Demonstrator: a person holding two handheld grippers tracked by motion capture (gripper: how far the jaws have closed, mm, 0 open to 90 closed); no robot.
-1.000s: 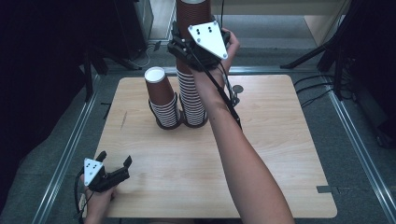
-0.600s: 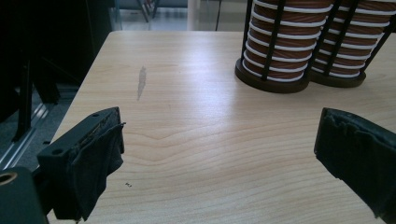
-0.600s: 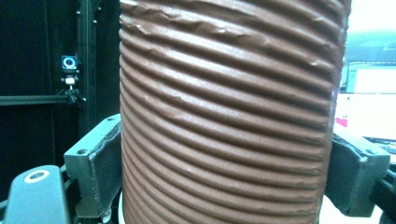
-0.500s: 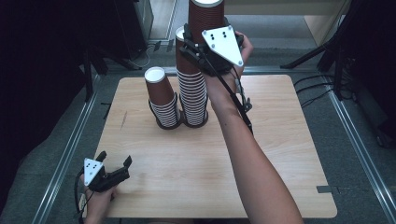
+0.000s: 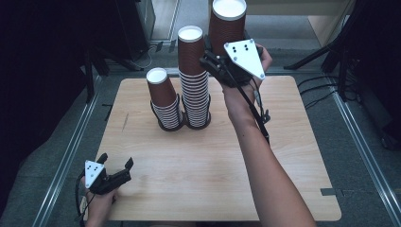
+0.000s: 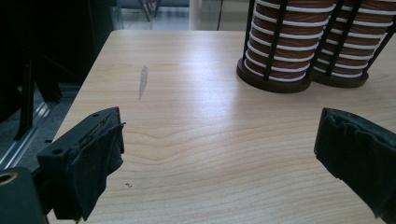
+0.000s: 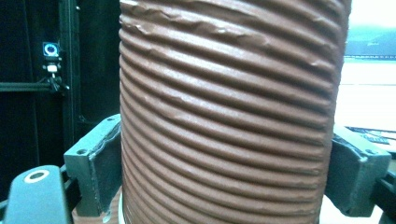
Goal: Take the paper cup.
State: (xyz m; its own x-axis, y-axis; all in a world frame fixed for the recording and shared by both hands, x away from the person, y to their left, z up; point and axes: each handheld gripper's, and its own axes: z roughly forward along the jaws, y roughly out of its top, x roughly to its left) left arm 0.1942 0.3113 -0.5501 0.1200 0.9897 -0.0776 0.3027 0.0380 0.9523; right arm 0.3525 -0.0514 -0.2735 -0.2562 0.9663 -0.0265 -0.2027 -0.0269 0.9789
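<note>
Two stacks of upturned brown ribbed paper cups stand in black wire holders at the back of the wooden table (image 5: 198,165): a short stack (image 5: 164,101) and, touching it on the right, a tall stack (image 5: 194,75). Held in the air to the right of the tall stack is a single brown cup (image 5: 228,23), white base up. My right gripper (image 5: 221,53) is shut on it, and its ribbed wall (image 7: 224,116) sits between both pads. My left gripper (image 5: 115,165) rests open near the table's front left corner. Nothing is between its pads (image 6: 98,154). The holders' bases (image 6: 280,70) show ahead of it.
A grey scuff mark (image 6: 143,81) lies on the table's left part. Metal rails (image 5: 71,151) run along the floor beside the table, and dark stands and cables (image 5: 331,66) are behind it at the right.
My right gripper has carried the brown cup to the right, away from above the tall stack, whose white top now shows. The left gripper has not moved.
</note>
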